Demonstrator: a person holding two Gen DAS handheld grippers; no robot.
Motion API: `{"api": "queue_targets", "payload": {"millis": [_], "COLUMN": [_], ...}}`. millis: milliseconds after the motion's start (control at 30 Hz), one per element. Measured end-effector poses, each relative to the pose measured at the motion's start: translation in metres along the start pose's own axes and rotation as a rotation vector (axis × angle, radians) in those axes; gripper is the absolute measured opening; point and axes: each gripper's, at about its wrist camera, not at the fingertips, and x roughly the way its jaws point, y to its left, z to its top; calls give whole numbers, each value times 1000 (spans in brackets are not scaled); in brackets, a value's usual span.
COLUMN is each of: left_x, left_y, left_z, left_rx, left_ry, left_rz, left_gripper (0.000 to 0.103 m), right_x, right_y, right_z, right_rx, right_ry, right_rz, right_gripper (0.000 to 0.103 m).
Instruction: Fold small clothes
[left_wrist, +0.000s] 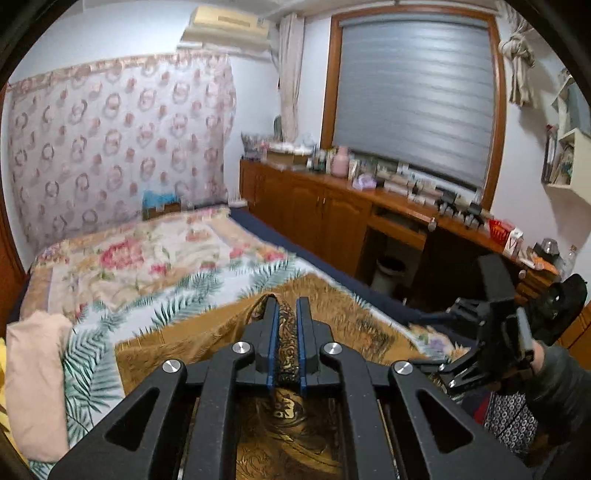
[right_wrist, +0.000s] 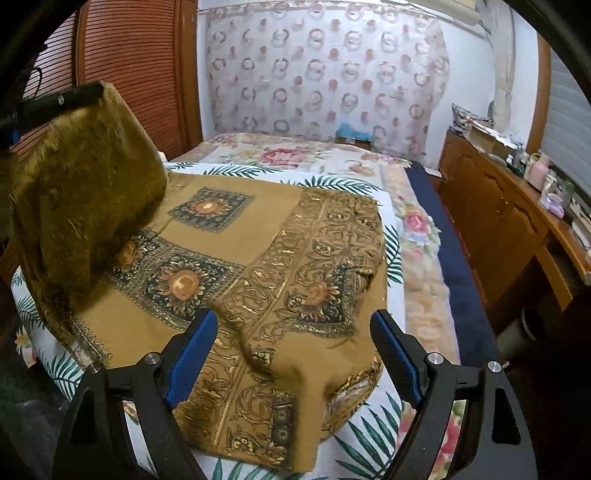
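Note:
A mustard-brown scarf with sunflower squares and gold scrollwork (right_wrist: 258, 229) lies spread on the bed. Its left part (right_wrist: 85, 192) is lifted and hangs folded over, off the bed. My left gripper (left_wrist: 287, 306) is shut on that raised edge, with a strip of the patterned cloth pinched between its blue pads (left_wrist: 274, 332); it also shows at the upper left of the right wrist view as a dark left fingertip (right_wrist: 74, 94). My right gripper (right_wrist: 294, 315) stands wide open just above the scarf's near right corner, holding nothing. It appears at the right (left_wrist: 491, 332) with a dark sleeve behind it.
The bed carries a palm-leaf sheet (right_wrist: 369, 439) over a floral cover (left_wrist: 122, 258), with a pink pillow (left_wrist: 37, 384) at its left. A wooden cabinet run (left_wrist: 332, 221) crowded with bottles lines the window wall, a bin (left_wrist: 388, 273) beneath. A slatted wardrobe door (right_wrist: 129, 74) stands left.

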Motion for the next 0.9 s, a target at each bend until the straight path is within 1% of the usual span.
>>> {"api": "queue_targets", "payload": {"millis": [33, 67, 100, 133, 167, 300, 333, 400, 567, 667, 733, 767, 800, 833, 900], "left_x": [2, 2, 4, 3, 4, 1, 0, -3, -8, -10, -12, -13, -14, -15, -16], "left_y": [0, 2, 1, 3, 7, 19, 23, 32, 48, 57, 63, 65, 68, 71, 76], "left_z": [-3, -8, -10, -14, -14, -27, -30, -39, -61, -71, -77, -79, -82, -84, -89], "left_rx": [-3, -9, -9, -11, -13, -39, -46, -61, -92, -108, -123, -130, -134, -144, -156], "left_ry": [7, 9, 11, 12, 13, 30, 33, 43, 61, 77, 80, 80, 80, 82, 84], "left_rz": [-8, -16, -10, 4, 11, 38, 45, 73, 153, 181, 201, 208, 213, 221, 227], "left_gripper": [25, 30, 40, 45, 46, 69, 73, 75, 75, 75, 75, 75, 75, 75, 75], "right_x": [0, 1, 2, 3, 3, 5, 7, 12, 34, 52, 68, 76, 83, 89, 104], "right_y": [0, 1, 2, 4, 5, 10, 9, 17, 32, 38, 41, 43, 42, 43, 43], "right_z": [-1, -1, -1, 0, 2, 8, 9, 14, 25, 32, 37, 38, 40, 42, 45], "right_rx": [1, 0, 1, 2, 2, -2, -5, -15, -61, -84, -100, -109, -117, -125, -135], "right_ry": [2, 3, 2, 2, 1, -7, -9, -9, 4, 30, 56, 71, 85, 98, 124], "right_rz": [1, 0, 1, 6, 11, 36, 44, 60, 104, 137, 149, 155, 158, 163, 165], "right_gripper": [86, 86, 86, 86, 86, 86, 86, 86, 85, 80, 70, 68, 63, 55, 50]}}
